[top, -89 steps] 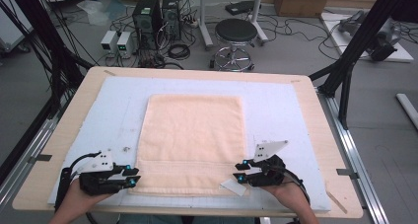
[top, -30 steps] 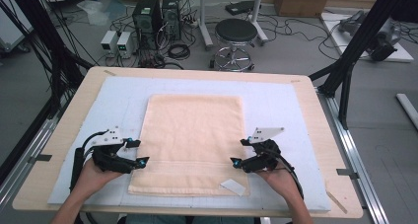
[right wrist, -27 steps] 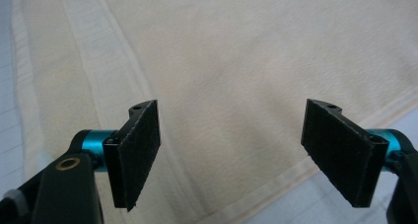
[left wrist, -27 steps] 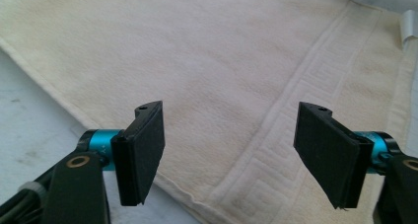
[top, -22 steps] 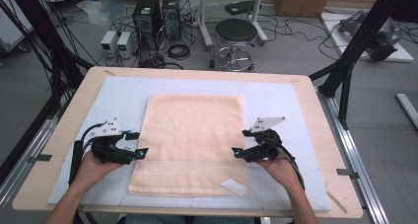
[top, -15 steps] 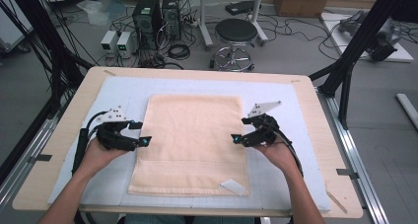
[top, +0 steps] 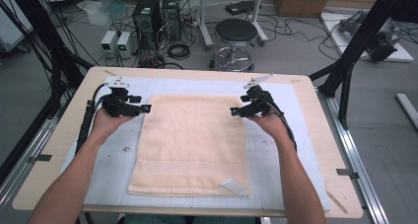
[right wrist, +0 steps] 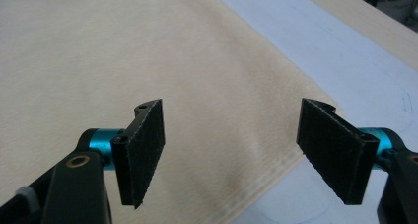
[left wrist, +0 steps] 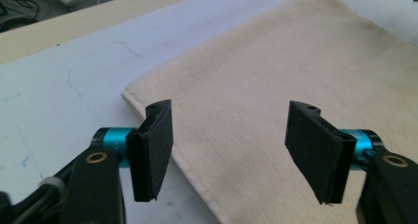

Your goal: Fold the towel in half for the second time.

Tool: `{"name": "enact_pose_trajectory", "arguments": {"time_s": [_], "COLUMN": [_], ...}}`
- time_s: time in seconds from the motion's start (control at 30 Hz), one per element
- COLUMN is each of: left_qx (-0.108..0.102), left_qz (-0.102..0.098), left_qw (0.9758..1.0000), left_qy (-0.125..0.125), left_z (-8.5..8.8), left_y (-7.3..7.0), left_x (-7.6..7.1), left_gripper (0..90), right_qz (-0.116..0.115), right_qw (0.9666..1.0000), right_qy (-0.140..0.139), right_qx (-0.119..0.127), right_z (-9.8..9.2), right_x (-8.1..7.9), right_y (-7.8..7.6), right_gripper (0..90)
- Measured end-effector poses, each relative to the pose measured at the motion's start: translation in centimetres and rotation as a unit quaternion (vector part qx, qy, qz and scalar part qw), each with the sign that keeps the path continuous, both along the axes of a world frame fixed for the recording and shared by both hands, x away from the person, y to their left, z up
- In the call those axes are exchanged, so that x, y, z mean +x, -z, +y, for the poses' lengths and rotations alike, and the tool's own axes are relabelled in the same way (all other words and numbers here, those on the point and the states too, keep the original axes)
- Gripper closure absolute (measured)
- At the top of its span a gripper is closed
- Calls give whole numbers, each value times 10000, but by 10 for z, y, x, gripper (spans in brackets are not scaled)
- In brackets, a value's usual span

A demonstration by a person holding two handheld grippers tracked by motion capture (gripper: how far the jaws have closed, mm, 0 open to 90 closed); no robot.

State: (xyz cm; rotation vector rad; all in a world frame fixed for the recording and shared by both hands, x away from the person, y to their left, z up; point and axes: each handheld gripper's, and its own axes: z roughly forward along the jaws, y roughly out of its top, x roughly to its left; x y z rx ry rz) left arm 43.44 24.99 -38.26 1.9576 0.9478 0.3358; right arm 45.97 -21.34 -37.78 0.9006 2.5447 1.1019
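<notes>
Towel (top: 192, 142) is seen lying flat and fully spread in the middle of the desk (top: 59, 150), on a pale blue mat (top: 291, 150), with a small white label (top: 234, 186) at its corner near 5 o'clock. No fold is made yet, so the work is judged to be at its very beginning: only the approach to the far corners is done, and the grasp and any folding are left.

The left gripper (top: 143, 108) is held at the towel's far corner near 11 o'clock, and the right gripper (top: 235, 111) at the far corner near 1 o'clock. In both gripper views the jaws are spread wide with nothing between them, and the towel's edge is seen just under them; whether the cloth is touched cannot be told.

Compared with three seconds ago, both grippers are found moved from the near corners, at 7 and 5 o'clock, up along the towel's sides to the far corners. The towel itself is unchanged.
</notes>
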Motion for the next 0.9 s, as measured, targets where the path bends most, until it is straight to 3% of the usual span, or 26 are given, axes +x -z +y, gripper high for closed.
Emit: {"name": "enact_pose_trajectory", "arguments": {"time_s": [0.1,0.2,0.27,0.37,0.47,0.53,0.6,0.63,0.73,0.8,0.83,0.9], "left_qx": [-145,-35,91,94,194,189,283,313,327,475,423,410], "left_qz": [278,434,431,443,579,728,767,682,684,601,641,687], "left_qw": [9993,9986,9985,9980,9970,9960,9953,9952,9941,9944,9947,9942], "left_qy": [-215,-294,-339,-434,-483,-481,-522,-622,-773,-730,-685,-719], "left_z": [3,2,-2,-7,-10,-13,-16,-17,-17,-20,-22,-23], "left_y": [13,24,30,37,45,51,57,57,57,56,56,56], "left_x": [9,15,17,20,22,23,22,21,19,18,17,16], "left_gripper": [380,380,380,380,385,389,423,443,532,565,604,658], "right_qz": [90,227,220,294,265,388,456,505,464,494,450,486], "right_qw": [9998,9993,9992,9984,9972,9959,9958,9958,9951,9959,9964,9961], "right_qy": [168,280,320,482,697,813,788,764,872,755,700,725], "right_qx": [-6,35,44,35,-19,80,28,-23,-9,-11,-132,-93], "right_z": [-4,-6,-6,-6,-10,-12,-13,-12,-11,-8,-5,-1], "right_x": [10,16,17,20,19,19,19,19,17,16,15,14], "right_y": [13,24,30,39,46,51,56,59,59,58,57,57], "right_gripper": [261,261,262,261,262,271,309,313,378,478,499,545]}}
